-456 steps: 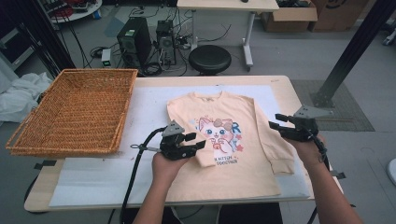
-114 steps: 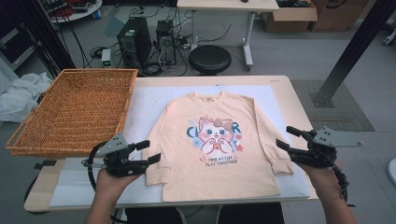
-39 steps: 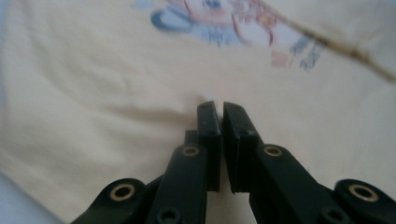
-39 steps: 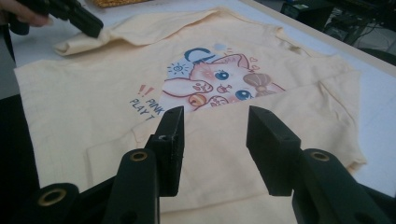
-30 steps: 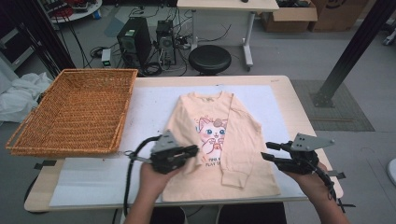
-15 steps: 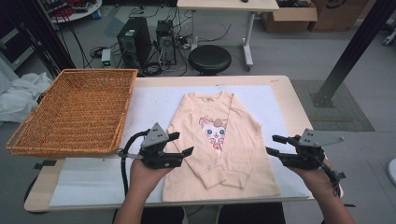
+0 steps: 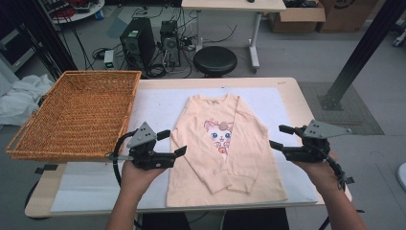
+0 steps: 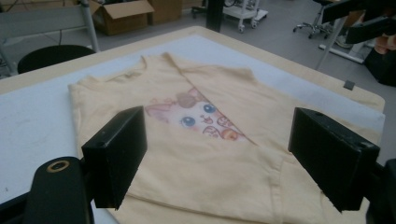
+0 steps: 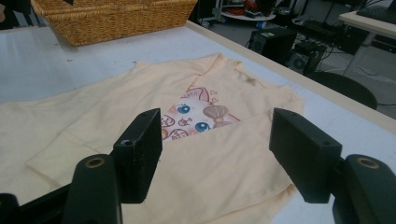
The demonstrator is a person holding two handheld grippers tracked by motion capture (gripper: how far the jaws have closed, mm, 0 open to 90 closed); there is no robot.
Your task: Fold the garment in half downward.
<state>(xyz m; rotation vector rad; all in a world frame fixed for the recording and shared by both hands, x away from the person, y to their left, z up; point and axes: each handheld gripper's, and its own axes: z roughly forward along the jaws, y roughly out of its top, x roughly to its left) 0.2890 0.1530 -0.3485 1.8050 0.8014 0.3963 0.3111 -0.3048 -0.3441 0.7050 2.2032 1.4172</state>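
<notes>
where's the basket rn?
High view: the wicker basket sits at the table's far-left corner, overhanging its left edge, left of the peach shirt and just beyond the left gripper.

Both grippers are chunky black things: left gripper (image 7: 173, 144) trails a black cable, right gripper (image 7: 281, 138) wears a grey triangular plate.
</notes>
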